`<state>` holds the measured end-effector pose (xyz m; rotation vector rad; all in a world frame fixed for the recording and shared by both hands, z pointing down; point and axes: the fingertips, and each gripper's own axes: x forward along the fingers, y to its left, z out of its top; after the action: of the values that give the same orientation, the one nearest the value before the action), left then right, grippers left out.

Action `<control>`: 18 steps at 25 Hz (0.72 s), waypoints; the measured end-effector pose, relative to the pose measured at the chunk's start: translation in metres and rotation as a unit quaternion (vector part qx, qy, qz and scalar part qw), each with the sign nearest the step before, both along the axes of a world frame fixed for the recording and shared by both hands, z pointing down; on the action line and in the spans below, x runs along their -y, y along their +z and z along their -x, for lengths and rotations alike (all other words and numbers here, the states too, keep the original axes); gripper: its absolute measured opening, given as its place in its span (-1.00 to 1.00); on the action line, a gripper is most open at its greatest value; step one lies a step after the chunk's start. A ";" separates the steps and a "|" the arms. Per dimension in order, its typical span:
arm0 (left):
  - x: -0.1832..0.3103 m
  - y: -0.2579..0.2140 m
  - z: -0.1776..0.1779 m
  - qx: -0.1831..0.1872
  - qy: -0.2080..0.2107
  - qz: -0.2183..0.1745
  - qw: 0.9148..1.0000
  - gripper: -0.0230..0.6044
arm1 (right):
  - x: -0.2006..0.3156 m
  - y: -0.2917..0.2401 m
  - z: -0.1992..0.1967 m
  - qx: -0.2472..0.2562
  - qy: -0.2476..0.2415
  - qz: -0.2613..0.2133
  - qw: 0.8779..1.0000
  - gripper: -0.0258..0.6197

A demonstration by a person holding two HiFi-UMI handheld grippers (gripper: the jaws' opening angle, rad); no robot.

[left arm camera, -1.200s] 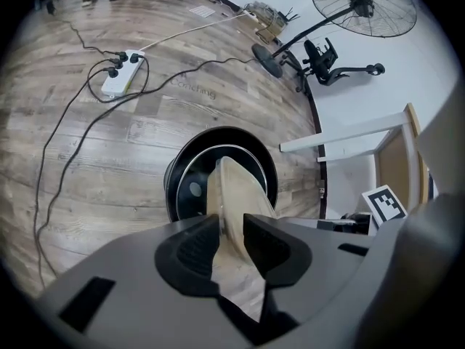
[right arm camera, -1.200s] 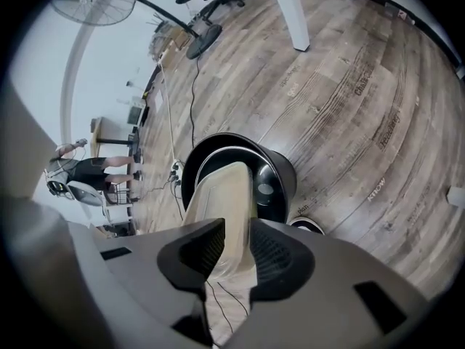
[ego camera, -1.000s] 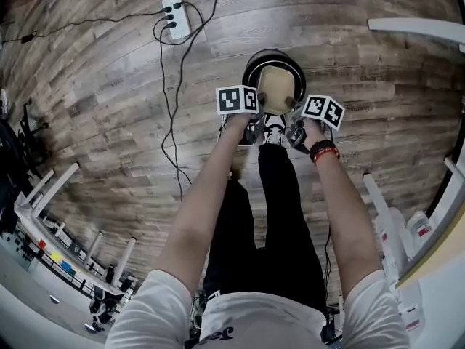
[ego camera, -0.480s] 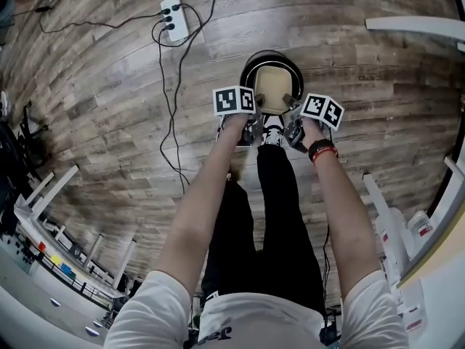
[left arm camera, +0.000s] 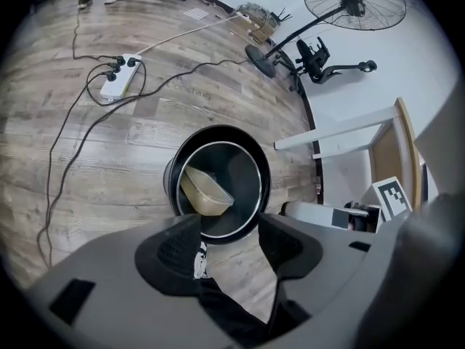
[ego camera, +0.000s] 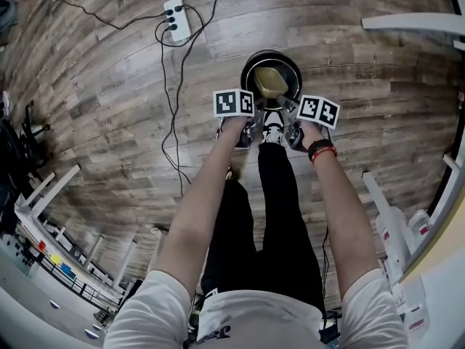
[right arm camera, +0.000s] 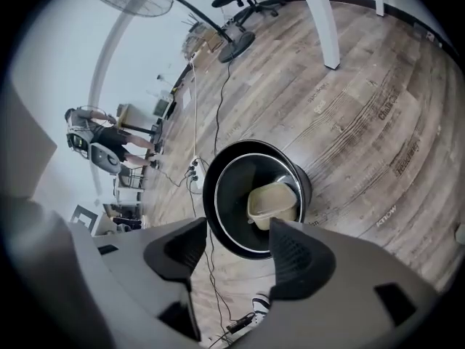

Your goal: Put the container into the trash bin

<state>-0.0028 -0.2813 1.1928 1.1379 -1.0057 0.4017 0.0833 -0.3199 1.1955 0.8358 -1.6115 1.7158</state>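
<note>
- Container point(ego camera: 270, 83): beige, shallow, open-topped. It is inside the trash bin point(ego camera: 245, 75), tilted with one edge against the inner wall. Nothing grips it. Whether it has come to rest cannot be told.
- Trash bin: black, round, with a bright inner rim. It stands upright on the wooden floor point(ego camera: 109, 86), directly ahead of the person's shoe point(ego camera: 273, 128). That seems a deliberate choice, since both arms can reach over the mouth from one stance.
- Left gripper point(left arm camera: 229, 240): jaws opening and already wide. Between them only the bin's near rim and the floor show, and the pads touch nothing. It is angled steeply down at the bin mouth, just short of it.
- Right gripper point(right arm camera: 236, 251): jaws also opening, wide, with nothing between them. It is aimed down at the same mouth from the other side.
- Pairing: the two grippers flank the bin's near edge, a fit stance for carrying a wide, light dish by its opposite rims and letting it go over the opening.
- Power strip point(ego camera: 176, 17) and its cables: lying well apart from the bin, clear of the work.
- Status, as a judgement: the container is in the bin and the task looks essentially complete.
</note>
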 end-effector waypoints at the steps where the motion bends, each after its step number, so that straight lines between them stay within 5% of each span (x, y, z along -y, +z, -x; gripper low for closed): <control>1: -0.003 -0.004 0.000 0.001 0.001 0.000 1.000 -0.15 | -0.003 -0.004 0.000 0.000 -0.003 -0.001 1.000 -0.10; 18: -0.040 -0.125 0.027 0.029 0.029 -0.042 0.998 -0.15 | -0.031 -0.116 -0.006 -0.039 -0.042 -0.066 0.996 -0.09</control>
<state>-0.0298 -0.2409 1.0677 1.2383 -1.0512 0.4446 0.0889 -0.2893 1.0790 0.8729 -1.6967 1.5145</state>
